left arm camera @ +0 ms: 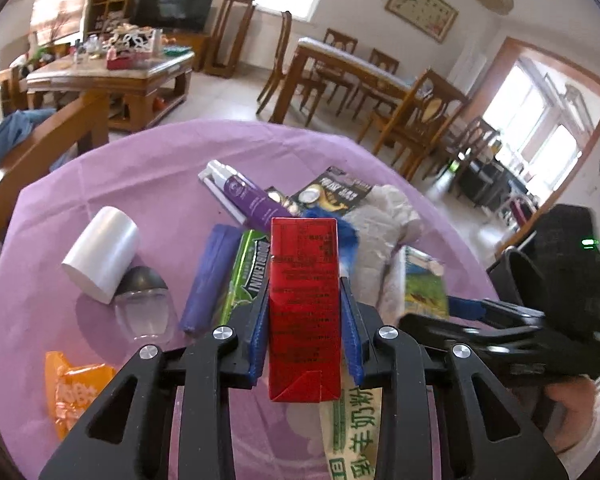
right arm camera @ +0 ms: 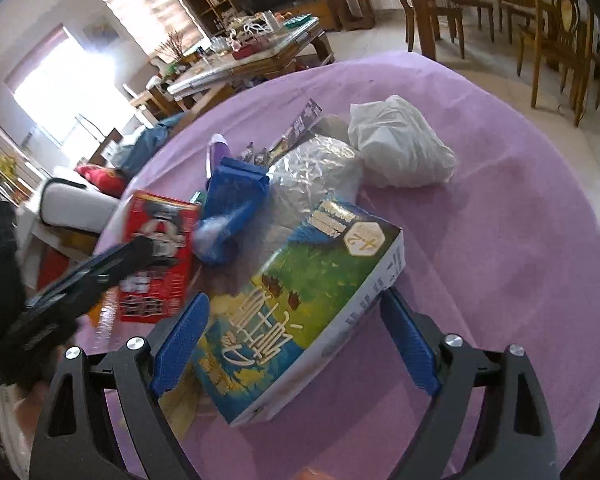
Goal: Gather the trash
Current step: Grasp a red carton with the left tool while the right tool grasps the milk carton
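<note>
Left wrist view: I find my left gripper (left arm camera: 306, 316) with its blue pads pressed against both sides of a red carton (left arm camera: 304, 308), which stands upright between them above the purple tablecloth (left arm camera: 140, 168). I record the carton as clamped. Behind it lie a green gum pack (left arm camera: 242, 276), a folded blue-violet item (left arm camera: 208, 276), a purple tube (left arm camera: 248, 198), a dark printed packet (left arm camera: 336, 194) and a crumpled grey-white bag (left arm camera: 384, 232). To the left I note a white roll (left arm camera: 102, 252) touching a clear cup with a dark lid (left arm camera: 144, 300), and an orange wrapper (left arm camera: 74, 388) near the cloth's edge. A green-lettered wrapper (left arm camera: 352, 424) lies under the carton.

Right wrist view: my right gripper (right arm camera: 296, 344) stands with its pads wide apart, one on either side of a green and blue box (right arm camera: 296, 312) lying flat on the cloth. I cannot see either pad pressing the box; a gap shows on the right-hand side. Beyond the box sit a blue bag (right arm camera: 236, 196), a clear crinkled bag (right arm camera: 316, 164) and a white plastic bag (right arm camera: 400, 148). The red carton appears at left, blurred, in the other gripper.
</note>
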A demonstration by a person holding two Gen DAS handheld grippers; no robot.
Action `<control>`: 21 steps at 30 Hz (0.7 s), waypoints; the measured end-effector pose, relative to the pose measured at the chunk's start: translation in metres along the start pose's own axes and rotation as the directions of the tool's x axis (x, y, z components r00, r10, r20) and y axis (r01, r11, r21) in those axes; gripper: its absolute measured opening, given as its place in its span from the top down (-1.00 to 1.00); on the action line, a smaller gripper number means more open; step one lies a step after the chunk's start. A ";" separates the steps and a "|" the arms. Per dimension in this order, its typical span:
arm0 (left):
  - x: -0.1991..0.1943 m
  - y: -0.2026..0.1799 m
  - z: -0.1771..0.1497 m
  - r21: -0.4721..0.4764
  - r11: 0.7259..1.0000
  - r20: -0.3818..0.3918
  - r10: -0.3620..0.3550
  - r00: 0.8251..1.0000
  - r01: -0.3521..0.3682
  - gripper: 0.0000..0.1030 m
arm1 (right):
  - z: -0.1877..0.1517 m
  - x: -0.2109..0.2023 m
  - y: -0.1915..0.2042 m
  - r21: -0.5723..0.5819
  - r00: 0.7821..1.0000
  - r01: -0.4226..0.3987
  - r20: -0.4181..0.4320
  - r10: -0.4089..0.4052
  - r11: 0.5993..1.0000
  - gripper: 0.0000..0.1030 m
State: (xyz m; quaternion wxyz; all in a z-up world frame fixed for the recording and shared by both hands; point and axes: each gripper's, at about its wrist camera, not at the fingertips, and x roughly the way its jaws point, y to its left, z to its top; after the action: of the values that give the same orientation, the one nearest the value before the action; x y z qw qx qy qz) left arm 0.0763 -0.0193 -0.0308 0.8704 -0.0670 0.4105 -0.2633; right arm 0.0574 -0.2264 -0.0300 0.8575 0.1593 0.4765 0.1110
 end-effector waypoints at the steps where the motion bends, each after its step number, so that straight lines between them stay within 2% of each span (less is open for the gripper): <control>1: -0.004 0.002 0.001 0.001 1.000 0.009 -0.003 1.000 0.003 0.39 | 0.000 0.001 0.001 -0.010 1.000 0.001 0.002 -0.001 1.000 -0.64; 3: -0.013 0.000 0.000 0.006 1.000 0.032 -0.006 0.999 0.006 0.39 | -0.002 -0.001 0.001 -0.027 1.000 0.001 0.007 0.000 1.000 -0.57; 9: -0.033 -0.012 -0.003 0.020 0.999 0.065 -0.029 0.997 0.028 0.39 | -0.006 -0.017 -0.005 -0.058 0.999 0.012 0.041 -0.009 0.998 -0.05; 10: -0.034 -0.015 -0.004 0.024 0.999 0.067 -0.029 0.997 0.027 0.39 | -0.007 -0.021 -0.009 -0.053 0.999 0.008 0.053 -0.006 0.999 0.25; 11: -0.035 -0.015 -0.005 0.027 0.999 0.068 -0.028 0.997 0.026 0.39 | -0.008 -0.027 -0.013 -0.045 0.997 0.007 0.071 -0.004 0.999 0.44; 13: -0.037 -0.021 -0.008 0.027 0.999 0.067 -0.034 0.997 0.032 0.39 | -0.010 -0.037 -0.022 -0.039 0.997 0.014 0.080 -0.011 0.999 0.59; 15: -0.037 -0.027 -0.009 0.027 0.999 0.065 -0.033 0.997 0.031 0.39 | -0.009 -0.040 -0.022 -0.044 0.996 0.031 0.085 -0.028 0.999 0.52; 16: -0.036 -0.024 -0.008 0.028 0.999 0.066 -0.031 0.997 0.030 0.39 | -0.010 -0.041 -0.024 -0.040 0.997 0.009 0.080 -0.006 0.999 0.51; 18: -0.035 -0.027 -0.009 0.026 0.999 0.066 -0.030 0.997 0.028 0.39 | -0.011 -0.038 -0.021 -0.033 0.997 -0.021 0.072 0.023 0.999 -0.23; 19: -0.034 -0.026 -0.009 0.025 0.999 0.066 -0.029 0.997 0.028 0.39 | -0.011 -0.037 -0.018 -0.024 0.996 -0.039 0.084 0.041 0.999 -0.86; 21: -0.033 -0.025 -0.008 0.023 0.999 0.067 -0.029 0.997 0.027 0.39 | -0.009 -0.033 -0.012 -0.006 0.994 -0.059 0.093 0.060 0.998 -0.88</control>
State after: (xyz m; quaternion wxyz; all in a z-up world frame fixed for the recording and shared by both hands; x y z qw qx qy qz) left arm 0.0424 -0.0226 -0.0051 0.8806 -0.0721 0.3773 -0.2775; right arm 0.0326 -0.2471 -0.0132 0.8754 0.1771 0.4307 0.1296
